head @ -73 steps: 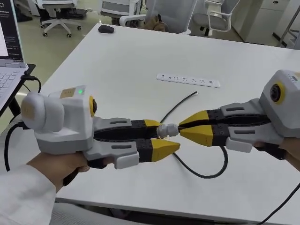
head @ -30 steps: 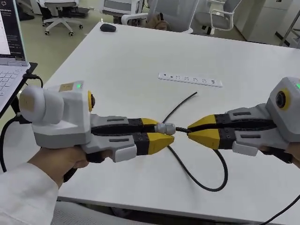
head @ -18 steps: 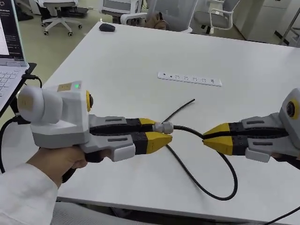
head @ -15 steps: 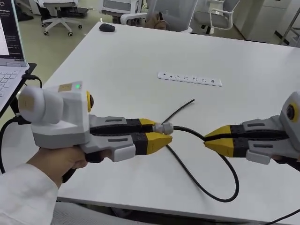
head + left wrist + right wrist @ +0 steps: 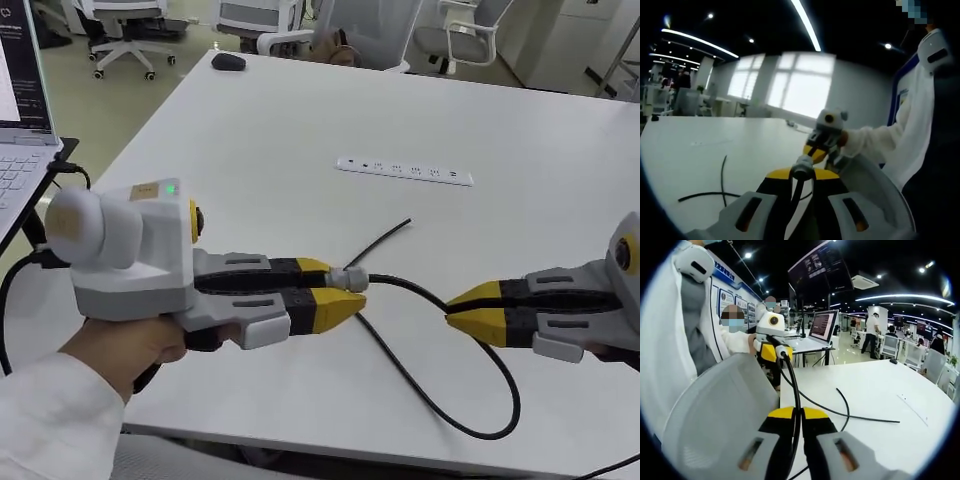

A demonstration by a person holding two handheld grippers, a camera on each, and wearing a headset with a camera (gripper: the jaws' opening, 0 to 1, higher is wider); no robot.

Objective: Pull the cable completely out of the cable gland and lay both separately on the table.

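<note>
Fingers of the left gripper (image 5: 345,291) are pinching the gland (image 5: 351,281), while the right gripper (image 5: 452,306), fingers pressed on the cable (image 5: 400,284), is drawing away rightward. The cable span between them is lengthening, but it is still threading the gland above the surface (image 5: 300,130), so extraction is only partway along.

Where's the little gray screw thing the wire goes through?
In the head view the cable gland is left of centre, pinched in the left gripper above the table, with the black cable running from it to the right gripper.
</note>
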